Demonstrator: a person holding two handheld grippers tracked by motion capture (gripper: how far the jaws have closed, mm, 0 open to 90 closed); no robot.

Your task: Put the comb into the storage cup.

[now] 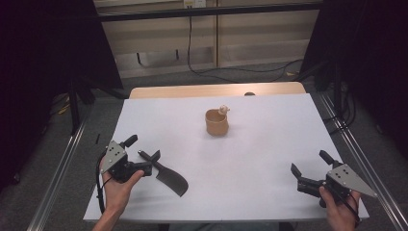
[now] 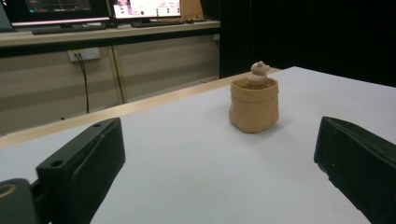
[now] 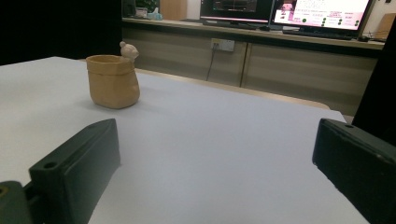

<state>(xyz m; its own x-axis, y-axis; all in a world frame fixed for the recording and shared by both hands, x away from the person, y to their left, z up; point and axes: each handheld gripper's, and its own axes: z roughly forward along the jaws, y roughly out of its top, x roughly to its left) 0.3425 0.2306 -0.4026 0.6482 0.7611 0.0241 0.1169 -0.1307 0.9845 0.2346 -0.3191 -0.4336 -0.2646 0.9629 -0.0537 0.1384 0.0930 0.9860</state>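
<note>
Tan pot [image 1: 216, 122] upright near centre of the white surface [image 1: 269, 144], slightly toward the far side; well apart from both tongs. Sack-like shape, soft bulging walls, rolled rim, matte clay-like finish. Small pale figure [image 1: 223, 109] perched at the far right of its rim, rounded head, details too small to tell.

Left tongs [image 1: 146, 161] at near left, held in a hand [image 1: 118, 185], jaws spread wide, nothing between them. Dark patch [image 1: 171, 179] on the surface just right of them; shadow or flat object, cannot tell which. Right tongs [image 1: 308, 171] at near right, held in the other hand [image 1: 339, 209], jaws also wide and empty. Black blocky jaws, grey three-cornered plates on top.

Open white sheet between each pair of tongs and the pot. Surface smooth, matte; bare wooden strip [image 1: 216, 90] along the far edge. Beyond: beige cabinet fronts [image 3: 280, 70], wall socket [image 3: 222, 45] with hanging cable, lit monitors [image 3: 322, 11] on a counter. Metal rails [image 1: 57, 178] flanking the surface, grey carpet below.
</note>
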